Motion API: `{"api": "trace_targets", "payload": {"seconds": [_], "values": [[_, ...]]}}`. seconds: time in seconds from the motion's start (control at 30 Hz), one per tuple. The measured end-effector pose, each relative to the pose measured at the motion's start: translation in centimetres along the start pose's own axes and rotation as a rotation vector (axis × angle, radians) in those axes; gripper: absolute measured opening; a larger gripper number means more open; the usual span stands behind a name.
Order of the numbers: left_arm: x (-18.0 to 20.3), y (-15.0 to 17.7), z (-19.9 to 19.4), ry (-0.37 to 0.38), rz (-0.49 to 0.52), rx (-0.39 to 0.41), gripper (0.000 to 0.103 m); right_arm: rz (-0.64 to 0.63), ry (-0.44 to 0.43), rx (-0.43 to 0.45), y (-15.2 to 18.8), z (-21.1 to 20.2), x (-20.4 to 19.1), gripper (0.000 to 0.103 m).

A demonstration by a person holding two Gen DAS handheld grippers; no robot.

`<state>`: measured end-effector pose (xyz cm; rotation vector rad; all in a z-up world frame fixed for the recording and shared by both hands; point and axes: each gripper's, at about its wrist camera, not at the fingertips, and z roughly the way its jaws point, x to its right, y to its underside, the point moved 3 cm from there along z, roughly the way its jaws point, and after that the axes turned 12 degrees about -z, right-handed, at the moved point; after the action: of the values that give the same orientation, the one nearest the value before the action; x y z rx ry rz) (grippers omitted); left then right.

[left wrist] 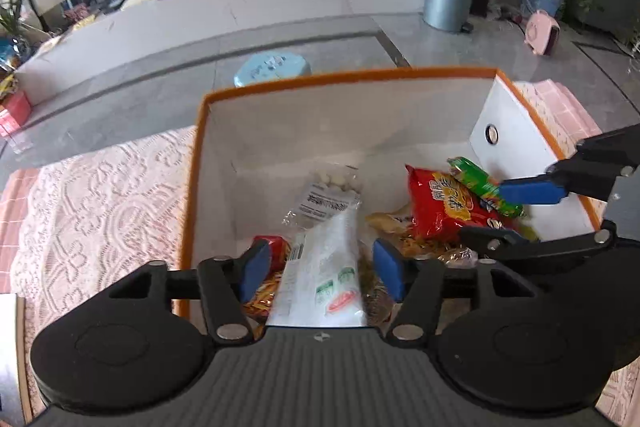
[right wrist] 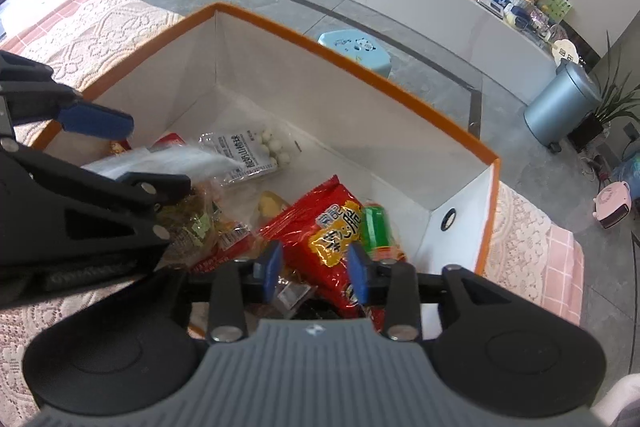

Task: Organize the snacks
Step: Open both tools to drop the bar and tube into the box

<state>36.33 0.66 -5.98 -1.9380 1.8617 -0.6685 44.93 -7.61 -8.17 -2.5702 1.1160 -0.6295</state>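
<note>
With both grippers over the orange-rimmed storage box (left wrist: 200, 187), I judge this a drop: my left gripper (left wrist: 320, 267) gapes around the white packet (left wrist: 320, 267), my right gripper (right wrist: 316, 267) parts narrowly above the red snack bag (right wrist: 320, 223), so next I withdraw.

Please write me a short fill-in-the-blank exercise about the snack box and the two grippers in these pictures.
1. The storage box has a rim coloured ____.
2. The white packet lies between the pads of the ____ gripper.
3. The green packet leans against the ____ noodle bag.
4. The right gripper hangs over the box with its jaws ____.

Missing words: orange; left; red; open
</note>
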Motion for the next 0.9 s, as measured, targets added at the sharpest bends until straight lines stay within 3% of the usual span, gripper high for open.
{"api": "trace_targets", "payload": {"seconds": [0.1,0.23,0.37,0.6,0.7,0.9], "values": [[-0.1,-0.3,-1.4,0.013,-0.020,0.038,0.082,0.013,0.012,0.026,0.1,-1.3,0.3,0.057],[0.0,-0.5,-3.8,-0.001,-0.018,0.112,0.082,0.037,0.027,0.078,0.0,-3.6,0.6,0.070],[0.6,-0.3,-6.9,-0.046,0.018,0.243,0.082,0.044,0.054,0.144,-0.2,-6.5,0.4,0.081],[0.3,0.2,-12.3,-0.100,0.000,0.421,0.083,0.059,0.142,0.277,0.2,-12.9,-0.2,0.093],[0.0,1.0,-14.3,-0.145,0.001,0.516,0.088,0.071,0.171,0.341,0.8,-15.8,-0.7,0.097],[-0.5,2.8,-17.4,-0.192,-0.013,0.615,0.090,0.118,0.206,0.465,3.0,-21.0,-2.1,0.099]]}}
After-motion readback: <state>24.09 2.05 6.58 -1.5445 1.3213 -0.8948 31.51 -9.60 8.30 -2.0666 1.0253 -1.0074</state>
